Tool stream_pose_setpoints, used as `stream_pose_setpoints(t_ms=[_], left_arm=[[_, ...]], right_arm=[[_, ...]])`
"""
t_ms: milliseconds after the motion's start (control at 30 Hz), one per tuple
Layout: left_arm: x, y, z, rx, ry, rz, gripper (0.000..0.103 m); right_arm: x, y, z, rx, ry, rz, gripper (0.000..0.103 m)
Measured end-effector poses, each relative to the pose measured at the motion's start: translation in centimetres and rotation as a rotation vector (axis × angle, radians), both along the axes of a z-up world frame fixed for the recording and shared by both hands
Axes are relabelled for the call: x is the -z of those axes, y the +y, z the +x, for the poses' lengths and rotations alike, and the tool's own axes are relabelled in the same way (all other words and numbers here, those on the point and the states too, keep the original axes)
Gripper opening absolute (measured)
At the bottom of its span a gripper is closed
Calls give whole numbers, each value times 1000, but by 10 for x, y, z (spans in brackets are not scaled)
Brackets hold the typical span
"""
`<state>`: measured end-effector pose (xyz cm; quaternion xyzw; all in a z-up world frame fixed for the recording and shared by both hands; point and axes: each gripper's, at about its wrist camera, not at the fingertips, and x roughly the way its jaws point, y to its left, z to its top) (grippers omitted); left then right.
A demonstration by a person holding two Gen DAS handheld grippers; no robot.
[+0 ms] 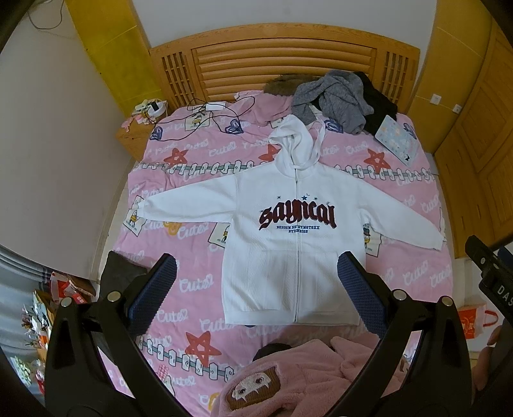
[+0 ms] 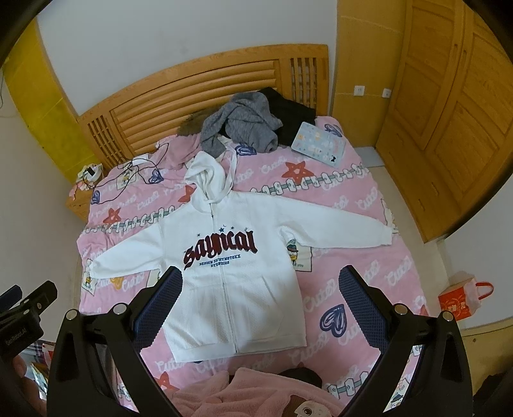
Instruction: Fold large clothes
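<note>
While hoodie (image 1: 298, 243) lies flat, sleeves out, both grippers' fingers (image 1: 359, 288) apart.

Slatted wooden headboard (image 1: 283, 61) against white wall (image 1: 256, 16), yellow wooden wardrobe doors (image 2: 449, 106) alongside.

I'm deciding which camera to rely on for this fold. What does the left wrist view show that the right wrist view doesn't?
Only the left wrist view: a dark garment at the bed's left edge and the pink fleece's embroidered face.

Only the right wrist view: a blue heart print on the sheet.

Both: the white hoodie spread flat with its sleeves out, the grey sweater, the laptop, and an open hand-held gripper above the bed.
</note>
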<state>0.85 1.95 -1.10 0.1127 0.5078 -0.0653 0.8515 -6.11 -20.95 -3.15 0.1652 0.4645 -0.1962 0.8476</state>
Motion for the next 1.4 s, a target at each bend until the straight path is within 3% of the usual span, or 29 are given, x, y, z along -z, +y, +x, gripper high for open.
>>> stream_pose_setpoints(t_ms=[200,233,433,933,1400], left_arm=[[-1,0,2,-1,1,1,98],[0,0,2,-3,2,0,98],[0,1,0,-1,2,-3,98],[2,-4,-3,4,11,9,98],[-2,-52,-19,0,-10,77,98]], right_arm=[[-4,0,0,-3,2,0,95],[12,10,-8,-5,1,-1,95],[16,20,-10,-22,7,-6,95],[12,14,-1,-35,18,6,95],[27,-44,-16,-46,16,55,95]])
